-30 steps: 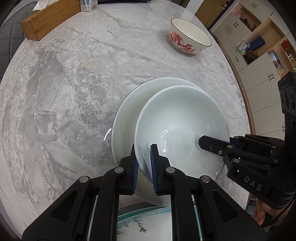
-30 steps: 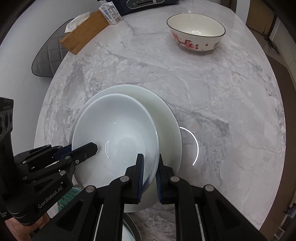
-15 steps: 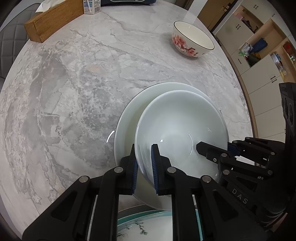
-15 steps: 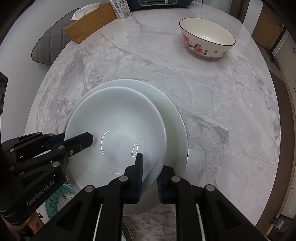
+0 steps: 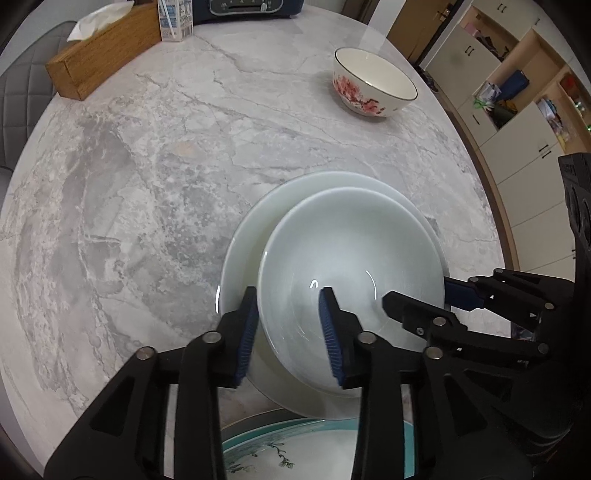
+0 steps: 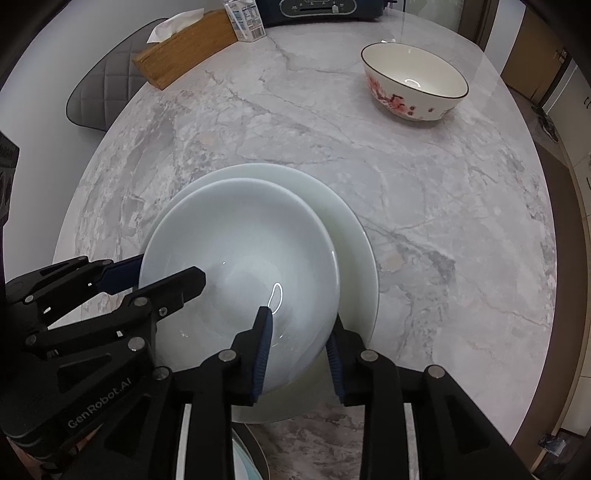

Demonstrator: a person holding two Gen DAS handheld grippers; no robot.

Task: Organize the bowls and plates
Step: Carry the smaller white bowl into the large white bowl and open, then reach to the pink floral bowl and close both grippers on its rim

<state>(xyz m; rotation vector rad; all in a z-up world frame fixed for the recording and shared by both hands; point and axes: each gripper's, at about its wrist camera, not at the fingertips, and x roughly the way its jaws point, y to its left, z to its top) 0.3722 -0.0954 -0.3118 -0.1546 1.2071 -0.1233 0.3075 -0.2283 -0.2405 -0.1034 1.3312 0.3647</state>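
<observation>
A white bowl [image 5: 354,258] rests inside a larger white plate [image 5: 243,236] on the marble table; they also show in the right wrist view as bowl [image 6: 240,236] and plate [image 6: 347,229]. My left gripper [image 5: 290,332] is open, its fingers straddling the bowl's near left rim. My right gripper [image 6: 299,347] is open, straddling the bowl's near right rim. A floral bowl [image 5: 373,86] stands at the far right and shows in the right wrist view [image 6: 413,81] too.
A teal-rimmed painted plate [image 5: 314,450] lies at the near table edge below the grippers. A wooden tissue box [image 5: 99,51] and a milk carton [image 5: 175,18] stand at the far left. A grey chair [image 6: 103,96] is beyond the left edge. Cabinets [image 5: 517,110] are at the right.
Both grippers have opened and let go of the white bowl's rim. The bowl now sits in the larger plate. Both cameras have drawn back slightly.
</observation>
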